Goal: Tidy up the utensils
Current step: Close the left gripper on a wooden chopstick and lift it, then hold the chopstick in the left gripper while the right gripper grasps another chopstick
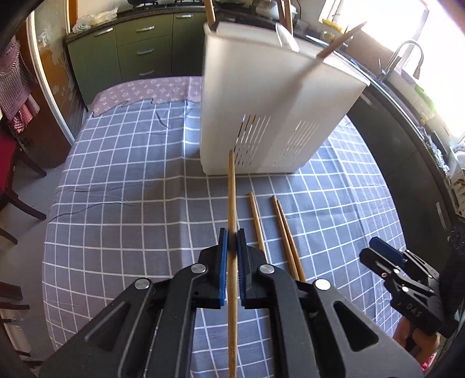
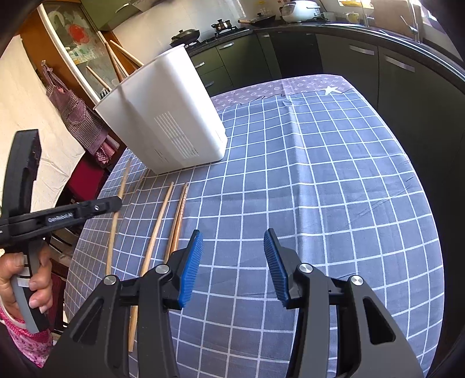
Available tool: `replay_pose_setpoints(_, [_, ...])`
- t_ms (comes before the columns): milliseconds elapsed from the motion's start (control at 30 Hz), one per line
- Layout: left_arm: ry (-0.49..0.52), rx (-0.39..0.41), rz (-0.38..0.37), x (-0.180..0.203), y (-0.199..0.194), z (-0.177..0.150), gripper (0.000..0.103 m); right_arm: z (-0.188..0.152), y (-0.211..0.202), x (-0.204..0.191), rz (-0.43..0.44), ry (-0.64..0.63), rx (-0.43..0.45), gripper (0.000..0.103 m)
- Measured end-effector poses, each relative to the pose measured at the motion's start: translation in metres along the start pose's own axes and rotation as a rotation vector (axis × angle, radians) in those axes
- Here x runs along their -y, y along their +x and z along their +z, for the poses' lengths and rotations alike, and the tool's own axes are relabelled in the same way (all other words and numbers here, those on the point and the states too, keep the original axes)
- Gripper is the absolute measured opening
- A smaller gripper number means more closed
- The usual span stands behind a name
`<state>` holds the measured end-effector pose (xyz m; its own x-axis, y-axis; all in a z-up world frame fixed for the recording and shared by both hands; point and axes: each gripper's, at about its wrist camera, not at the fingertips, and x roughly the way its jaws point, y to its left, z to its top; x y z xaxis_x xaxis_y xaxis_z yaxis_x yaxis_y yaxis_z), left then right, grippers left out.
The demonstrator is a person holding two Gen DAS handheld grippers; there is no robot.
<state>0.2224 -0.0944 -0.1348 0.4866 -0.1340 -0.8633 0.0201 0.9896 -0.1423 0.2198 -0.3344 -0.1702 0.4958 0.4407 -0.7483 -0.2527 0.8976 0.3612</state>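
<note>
The left gripper (image 1: 232, 241) is clamped on one chopstick (image 1: 231, 189), its blue pads (image 1: 223, 261) pressed to both sides of the stick. The stick runs straight up the left view, its far tip in front of the slotted lower wall of the holder (image 1: 276, 101). Only this view shows that pinch. In the right view the left gripper (image 2: 114, 203) shows from the side as a dark bar crossing the same chopstick (image 2: 116, 221), and the pads cannot be made out there.

The right gripper (image 2: 232, 261) stands partly open with nothing between its pads (image 2: 191, 267), only checked cloth (image 2: 319, 174) under the gap. In the left view it (image 1: 380, 247) shows small at the right edge, and how wide it stands cannot be read there.

Three more chopsticks (image 1: 282, 229) lie on the cloth just right of the held one, one alone and two close together; in the right view they (image 2: 162, 221) lie left of the right gripper's left finger. The white holder stands on the cloth beyond them, with several sticks (image 1: 209, 11) rising from its top; in the right view they (image 2: 116, 61) poke out past its rim.

Only the right view shows the person's left hand (image 2: 26, 279), fingers wrapped round the grey handle, at the left edge. Both grippers point steeply down at the table.
</note>
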Motion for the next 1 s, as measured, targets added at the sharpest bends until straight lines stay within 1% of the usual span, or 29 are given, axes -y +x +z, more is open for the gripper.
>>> replay_pose_setpoints(133, [0.006, 0.112, -0.015, -0.001, -0.031, -0.006, 0.006, 0.001, 0.009, -0.018, -0.020, -0.061, -0.019, 0.044])
replay_pose_setpoints(267, [0.028, 0.211, -0.008, 0.003, -0.055, -0.016, 0.006, 0.001, 0.023, -0.041, -0.054, -0.133, -0.038, 0.044])
replay_pose_setpoints(400, [0.051, 0.273, 0.002, 0.007, -0.070, -0.025, 0.006, 0.002, 0.039, -0.057, -0.079, -0.176, -0.058, 0.044])
replay_pose_setpoints(600, [0.066, 0.316, 0.007, 0.008, -0.079, -0.034, 0.006, 0.005, 0.058, -0.070, -0.123, -0.214, -0.083, 0.044])
replay_pose_setpoints(1000, [0.065, 0.321, -0.018, 0.004, -0.082, -0.040, 0.006, 0.009, 0.077, -0.076, -0.206, -0.237, -0.104, 0.044])
